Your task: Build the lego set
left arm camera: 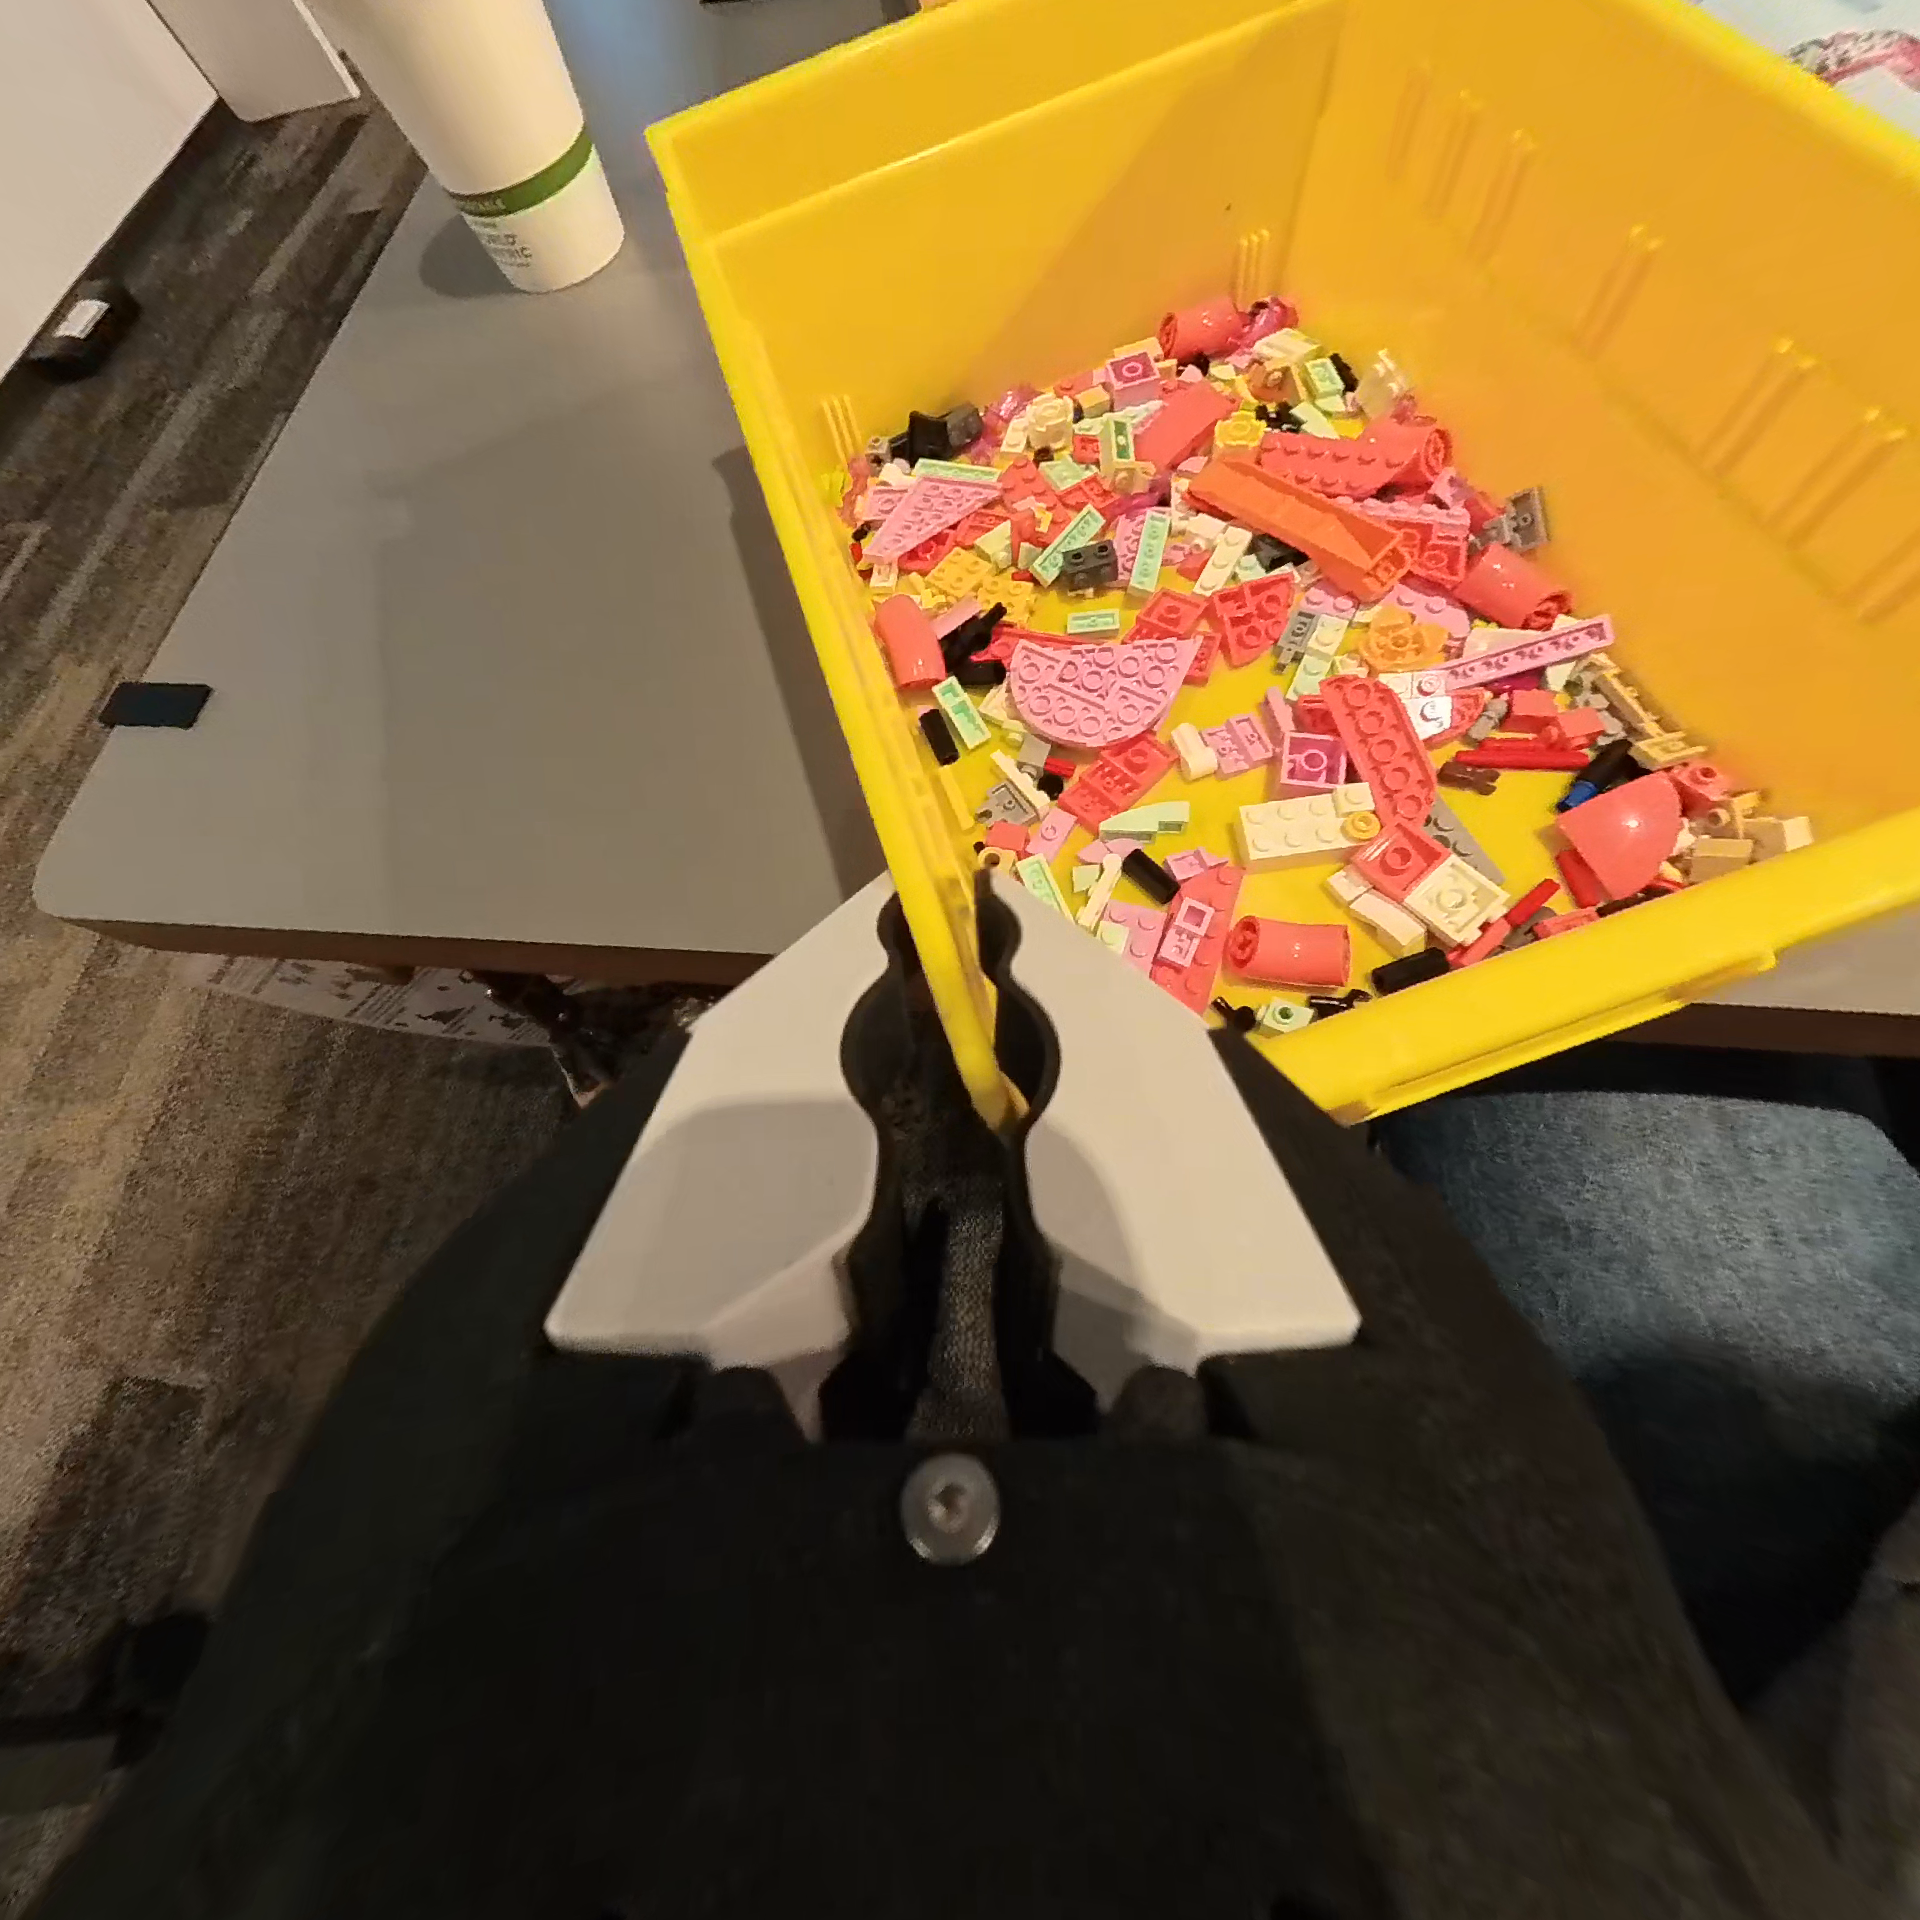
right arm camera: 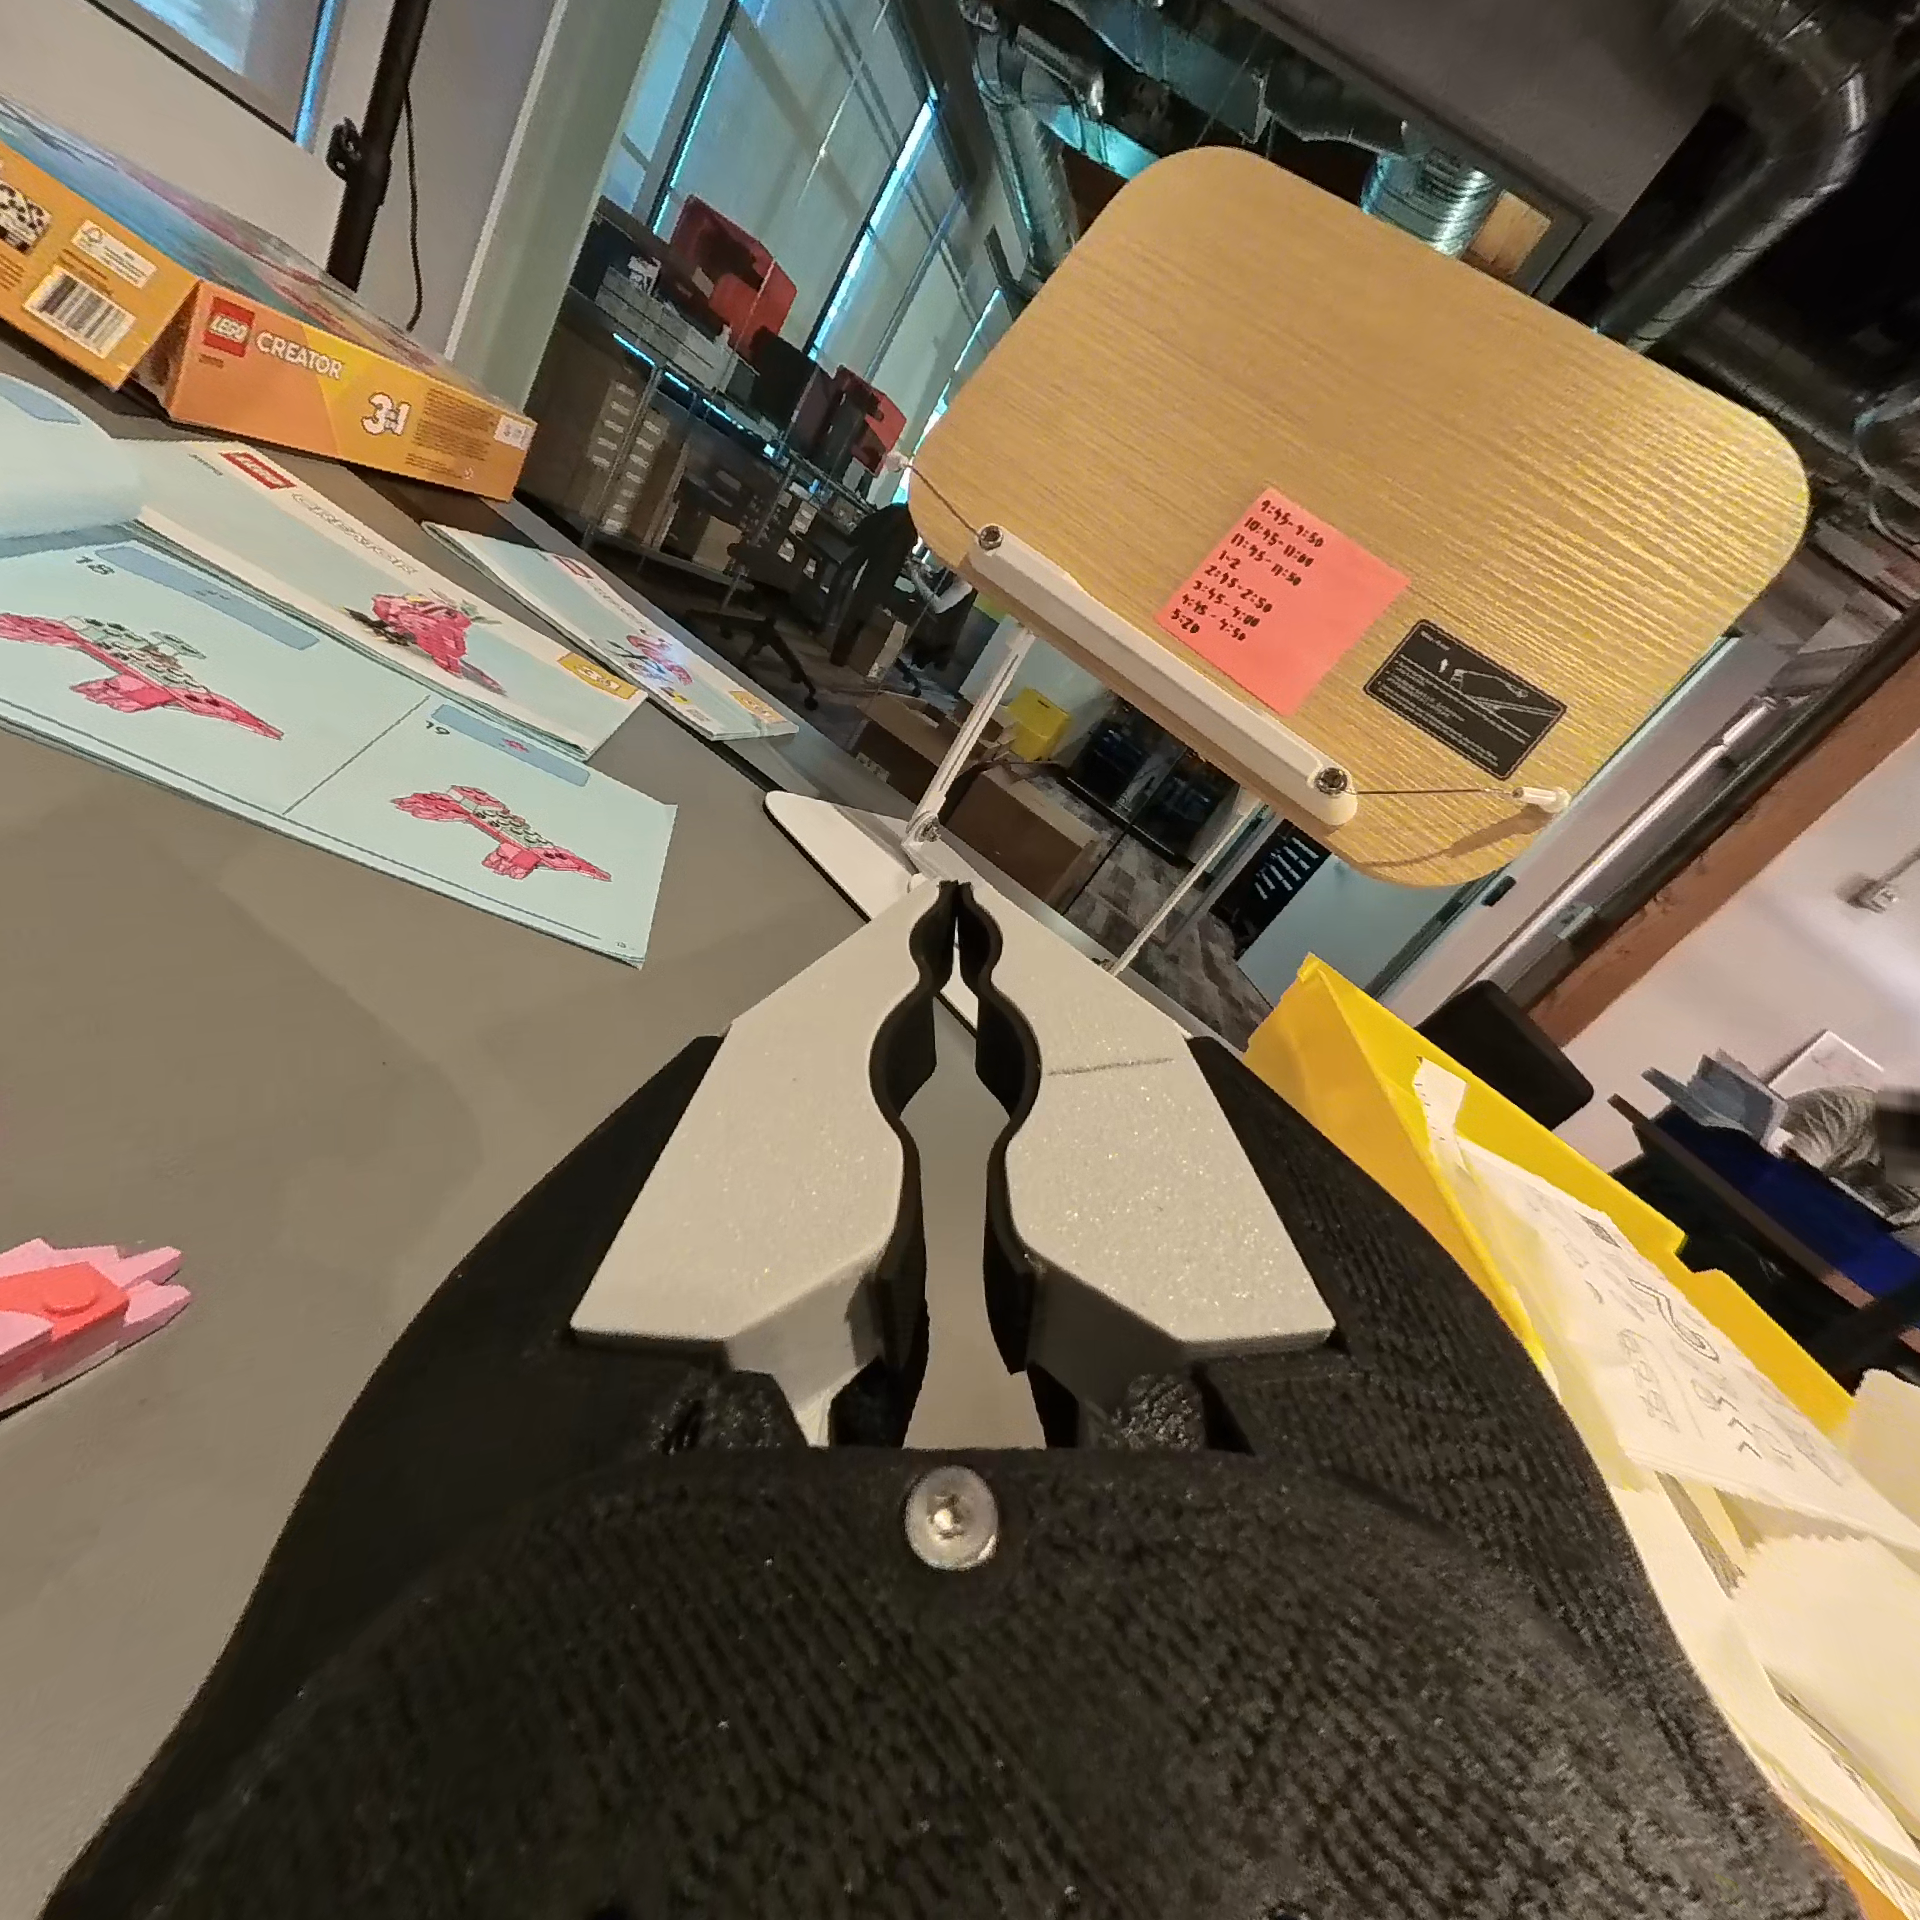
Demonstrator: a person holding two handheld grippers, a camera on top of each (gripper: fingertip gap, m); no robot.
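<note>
My left gripper point(left arm camera: 982, 935) is shut on the near left wall of a yellow bin point(left arm camera: 1039, 239), which is tilted at the table's front edge. Many loose bricks point(left arm camera: 1247, 665) in coral, pink, white, mint and black lie on its floor, among them a pink half-round plate point(left arm camera: 1091, 686). My right gripper point(right arm camera: 954, 902) is shut and empty, held above the grey table point(right arm camera: 312, 1039). A partly built pink and coral piece point(right arm camera: 73, 1309) lies on the table at the left edge of the right wrist view. An open instruction booklet point(right arm camera: 312, 727) lies beyond it.
An orange set box point(right arm camera: 312, 384) and more booklets point(right arm camera: 623, 634) lie at the table's back. A wooden stand board point(right arm camera: 1351, 416) with a pink note stands ahead. A yellow bin with papers point(right arm camera: 1558, 1299) is at right. A white cup point(left arm camera: 509, 135) stands on the table at left. My hands' fingertips stand some 60 cm from each other. The left tips stand about 10 cm off the pink half-round plate point(left arm camera: 1091, 686).
</note>
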